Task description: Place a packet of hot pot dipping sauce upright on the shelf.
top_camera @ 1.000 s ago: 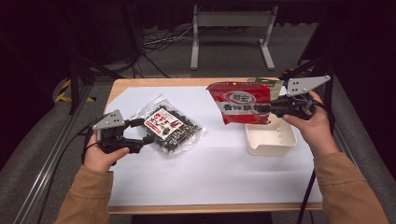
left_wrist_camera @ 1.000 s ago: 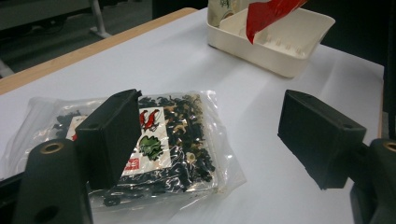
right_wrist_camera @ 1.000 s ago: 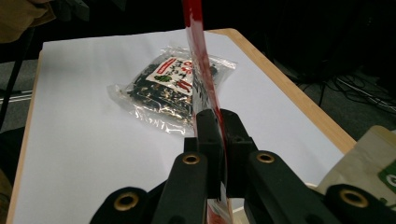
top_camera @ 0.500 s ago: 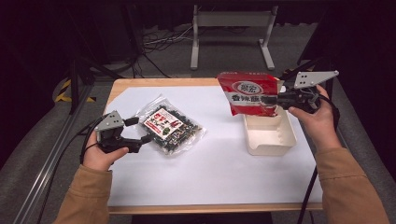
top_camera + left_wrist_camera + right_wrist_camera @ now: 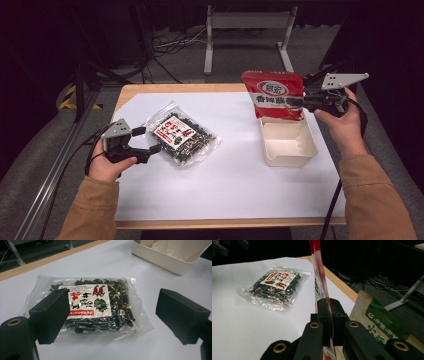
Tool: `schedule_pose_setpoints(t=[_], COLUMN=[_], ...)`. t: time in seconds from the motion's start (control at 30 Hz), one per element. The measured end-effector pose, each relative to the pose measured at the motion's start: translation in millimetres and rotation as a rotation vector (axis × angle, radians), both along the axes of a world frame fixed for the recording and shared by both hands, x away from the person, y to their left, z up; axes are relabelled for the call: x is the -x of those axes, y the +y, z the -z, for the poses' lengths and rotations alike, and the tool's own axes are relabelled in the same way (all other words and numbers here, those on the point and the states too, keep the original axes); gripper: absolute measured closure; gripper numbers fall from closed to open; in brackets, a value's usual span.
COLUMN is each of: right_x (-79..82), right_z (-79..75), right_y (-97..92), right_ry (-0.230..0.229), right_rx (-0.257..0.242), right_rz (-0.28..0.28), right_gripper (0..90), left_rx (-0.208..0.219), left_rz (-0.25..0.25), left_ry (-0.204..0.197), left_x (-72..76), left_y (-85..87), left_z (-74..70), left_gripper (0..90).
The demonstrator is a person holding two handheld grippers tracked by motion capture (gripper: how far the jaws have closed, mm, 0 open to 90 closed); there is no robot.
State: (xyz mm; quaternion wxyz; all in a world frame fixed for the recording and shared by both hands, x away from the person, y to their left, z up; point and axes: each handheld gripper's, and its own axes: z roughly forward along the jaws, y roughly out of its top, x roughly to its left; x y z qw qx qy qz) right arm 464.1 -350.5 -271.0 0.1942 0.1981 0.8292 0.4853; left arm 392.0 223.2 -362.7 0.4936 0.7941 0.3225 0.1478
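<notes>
- Your left gripper (image 5: 156, 148), jaws just opening wide, faces the clear flat seaweed packet (image 5: 181, 136) at two o'clock, gripping nothing.
- Your right gripper (image 5: 300, 103) pinches the glossy red pouch (image 5: 274, 94) above the cream plastic tray (image 5: 289, 145).

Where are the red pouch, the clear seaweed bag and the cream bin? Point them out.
red pouch (image 5: 274, 92): high view, on its front label.
clear seaweed bag (image 5: 87, 307): left gripper view, on its printed label.
cream bin (image 5: 288, 157): high view, on its near wall.
</notes>
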Motion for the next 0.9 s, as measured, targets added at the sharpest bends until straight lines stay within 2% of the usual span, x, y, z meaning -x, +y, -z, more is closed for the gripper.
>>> schedule_pose_setpoints(t=[0.4,0.47,0.53,0.6,0.9], right_x=[-11.2,-13.8,-16.0,-16.9,-30.0], right_z=[9.2,12.0,15.0,16.4,39.1], right_y=[-12.1,-13.6,-14.7,-15.2,-21.5], right_ry=[0.025,0.028,0.038,0.041,0.068], right_rx=[0.000,-0.001,-0.002,-0.001,0.001], right_rz=[0.029,0.032,0.034,0.036,0.055], right_gripper=[88.5,88.6,88.6,88.5,88.5], left_rx=[0.008,0.013,0.024,0.029,0.030], left_rz=[0.009,0.004,0.000,-0.001,-0.003], left_ry=[0.026,0.037,0.066,0.068,0.076], left_x=[-2.1,-2.5,-3.1,-4.2,-4.9], left_y=[1.0,1.6,1.9,2.3,1.8], left_z=[3.0,3.9,4.4,4.7,6.3], left_gripper=[12.6,12.6,12.1,10.9,8.7])
